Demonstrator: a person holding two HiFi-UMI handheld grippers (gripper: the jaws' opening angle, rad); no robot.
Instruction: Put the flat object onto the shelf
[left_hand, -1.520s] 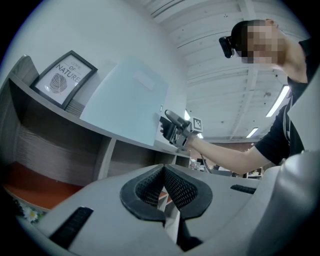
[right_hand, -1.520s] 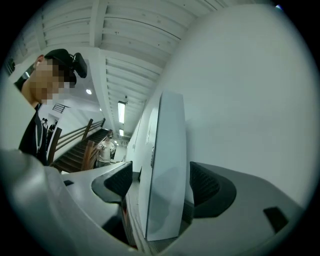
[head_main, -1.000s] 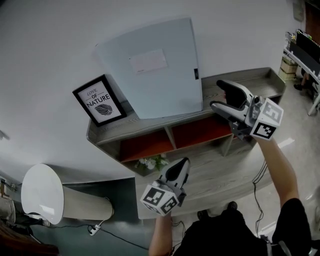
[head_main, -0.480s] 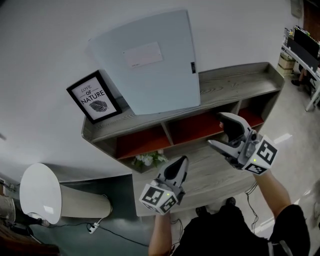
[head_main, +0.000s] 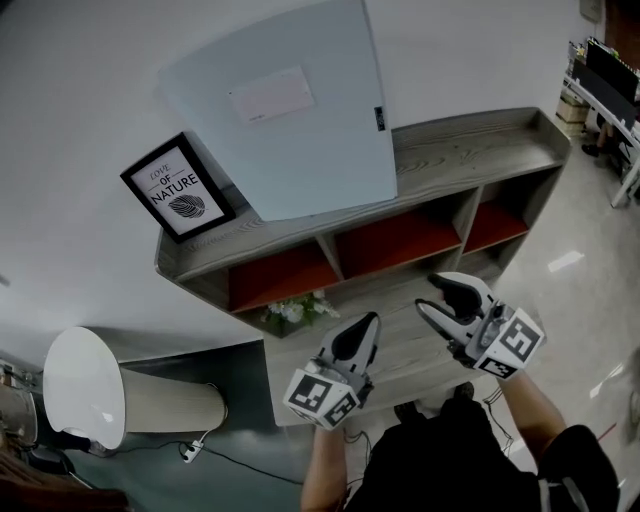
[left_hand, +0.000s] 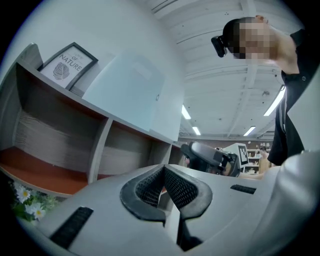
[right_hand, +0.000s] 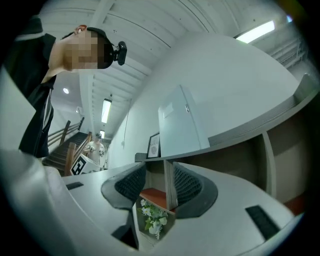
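Wall (head_main: 80, 80): white; against it we see a grey shelf (head_main: 470, 150) with red-backed compartments.
Flat object (head_main: 300, 140): a pale blue panel standing on the shelf top, leaning on the wall; we cannot read its white label (head_main: 270, 95).
Framed print (head_main: 178, 190): just beside the panel; we read "LOVE OF NATURE".
Left hand-held gripper (head_main: 362, 328): jaws together, empty.
Right hand-held gripper (head_main: 432, 294): jaws narrowly apart, just been closing, empty.

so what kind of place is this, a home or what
Likely a large office or lab with a staged home corner: a wooden shelf unit with a framed print, under ceiling strip lights.
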